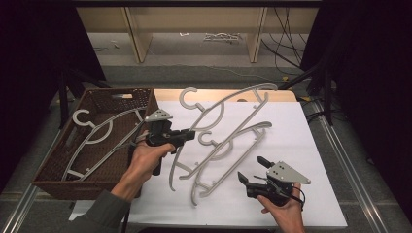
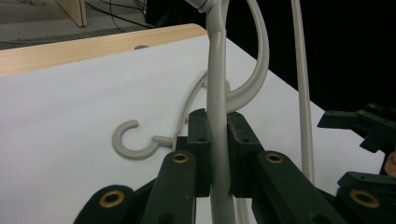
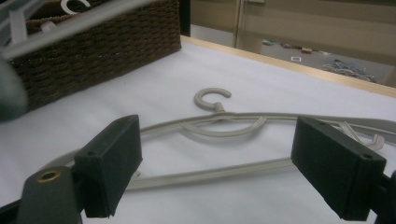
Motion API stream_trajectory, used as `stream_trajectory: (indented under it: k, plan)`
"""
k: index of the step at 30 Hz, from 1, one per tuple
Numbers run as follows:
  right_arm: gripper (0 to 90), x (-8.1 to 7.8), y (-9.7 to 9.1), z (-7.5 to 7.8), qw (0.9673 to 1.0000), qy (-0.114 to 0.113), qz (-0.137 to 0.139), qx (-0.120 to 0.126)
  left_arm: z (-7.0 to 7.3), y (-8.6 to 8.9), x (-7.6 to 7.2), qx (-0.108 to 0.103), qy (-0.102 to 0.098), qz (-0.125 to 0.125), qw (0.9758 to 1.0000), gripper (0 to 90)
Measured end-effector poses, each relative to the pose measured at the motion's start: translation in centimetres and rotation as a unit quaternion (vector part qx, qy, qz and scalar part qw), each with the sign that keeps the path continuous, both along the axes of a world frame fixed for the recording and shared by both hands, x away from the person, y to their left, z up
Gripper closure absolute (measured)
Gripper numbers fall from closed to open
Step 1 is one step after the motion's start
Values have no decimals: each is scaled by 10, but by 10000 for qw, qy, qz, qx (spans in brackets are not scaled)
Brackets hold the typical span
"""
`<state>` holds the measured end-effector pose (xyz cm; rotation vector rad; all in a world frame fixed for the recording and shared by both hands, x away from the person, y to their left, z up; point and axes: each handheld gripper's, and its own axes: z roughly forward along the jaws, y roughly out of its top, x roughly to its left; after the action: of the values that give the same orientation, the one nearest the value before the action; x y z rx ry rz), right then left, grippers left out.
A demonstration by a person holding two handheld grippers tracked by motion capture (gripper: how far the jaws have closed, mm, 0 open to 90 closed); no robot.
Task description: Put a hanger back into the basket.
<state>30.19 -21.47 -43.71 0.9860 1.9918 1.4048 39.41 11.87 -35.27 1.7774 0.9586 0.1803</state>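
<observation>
Hanger clamped by the left gripper

A grey hanger is gripped — the right gripper is spread wide, a second hanger lying beyond.

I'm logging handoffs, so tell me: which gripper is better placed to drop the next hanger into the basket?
Left. The left gripper is already shut on a hanger, right beside the wicker basket. The right gripper is open, holds nothing and sits far from the basket.
</observation>
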Motion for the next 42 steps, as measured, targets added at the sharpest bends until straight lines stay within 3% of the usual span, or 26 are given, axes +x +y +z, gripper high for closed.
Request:
stream_trajectory:
  k: [9,11,16,28,34,42]
  plan:
    - [170,0,0,0,10000,15,16,25,15,26,-2,107,-76,204,9997,818]
    - [170,1,1,-1,10000,28,48,71,19,38,-3,-23,-71,280,9996,818]
    - [170,0,0,0,10000,36,39,-2,27,59,-5,-57,-130,424,9990,818]
    - [171,0,2,-1,10000,73,21,8,32,109,-2,-62,-180,863,9961,818]
    - [170,1,2,-2,9999,87,37,38,28,134,3,-122,-160,1133,9934,818]
    - [171,1,2,-2,9999,102,54,7,22,168,9,-173,-152,1573,9873,818]
